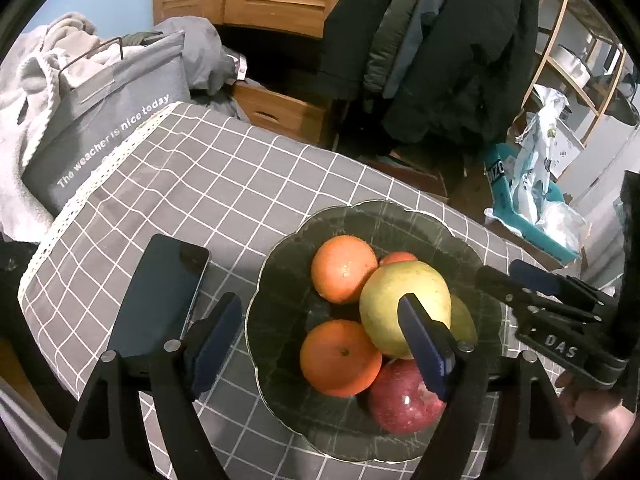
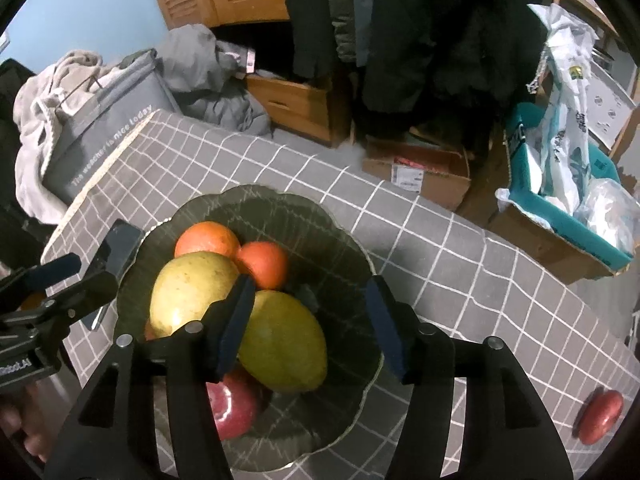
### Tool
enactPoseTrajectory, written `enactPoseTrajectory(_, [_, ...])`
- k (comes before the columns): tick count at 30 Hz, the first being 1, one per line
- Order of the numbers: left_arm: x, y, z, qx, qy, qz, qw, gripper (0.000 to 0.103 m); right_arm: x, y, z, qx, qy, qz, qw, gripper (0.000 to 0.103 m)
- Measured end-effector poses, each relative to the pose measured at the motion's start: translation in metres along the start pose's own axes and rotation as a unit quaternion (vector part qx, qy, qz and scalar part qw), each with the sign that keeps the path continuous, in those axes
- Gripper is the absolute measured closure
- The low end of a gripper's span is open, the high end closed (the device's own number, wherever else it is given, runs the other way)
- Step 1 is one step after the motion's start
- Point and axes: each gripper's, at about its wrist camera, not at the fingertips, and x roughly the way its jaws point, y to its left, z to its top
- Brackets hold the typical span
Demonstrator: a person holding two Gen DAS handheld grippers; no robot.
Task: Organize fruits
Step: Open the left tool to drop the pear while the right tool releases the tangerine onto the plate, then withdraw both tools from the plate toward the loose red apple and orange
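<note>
A dark glass bowl (image 1: 280, 280) (image 2: 320, 232) on the checked tablecloth holds two oranges (image 1: 342, 268) (image 1: 340, 356), a small orange fruit (image 2: 262, 264), a yellow-green pear (image 1: 400, 300) (image 2: 192, 288), a yellow mango (image 2: 284, 340) and a red apple (image 1: 404, 396) (image 2: 232, 408). My left gripper (image 1: 320, 344) is open above the bowl's near left side, empty. My right gripper (image 2: 312, 324) is open above the mango, empty. It also shows at the right edge of the left wrist view (image 1: 520, 280). Another red fruit (image 2: 600, 416) lies on the cloth at the far right.
A black phone (image 1: 160, 304) lies on the cloth left of the bowl. A grey fabric bag (image 1: 112, 120) with laundry stands beyond the table's left edge. Cardboard boxes (image 2: 424, 172), a teal box with plastic bags (image 2: 560, 200) and hanging coats are behind the table.
</note>
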Motion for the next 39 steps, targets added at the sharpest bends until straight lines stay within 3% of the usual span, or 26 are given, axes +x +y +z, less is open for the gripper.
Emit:
enactPoseTrajectory(15, [-0.026, -0.025, -0.001, 0.026, -0.021, -0.012, 0.9994, 0.015, -0.062, -0.024, 0.0, 0.021, -0.05, -0.053, 0.997, 0.032])
enactPoseTrajectory(24, [-0.045, -0.049, -0.002, 0.048, -0.036, -0.025, 0.9979, 0.015, -0.097, -0.038, -0.008, 0.032, -0.071, -0.083, 0.994, 0.032])
enactPoseTrajectory(31, [-0.062, -0.063, -0.002, 0.061, -0.055, -0.032, 0.9961, 0.005, -0.13, -0.048, -0.017, 0.035, -0.095, -0.112, 0.988, 0.024])
enactPoseTrajectory(39, [-0.082, -0.087, -0.005, 0.091, -0.074, -0.042, 0.9922, 0.002, -0.162, -0.063, -0.029, 0.051, -0.11, -0.139, 0.983, 0.023])
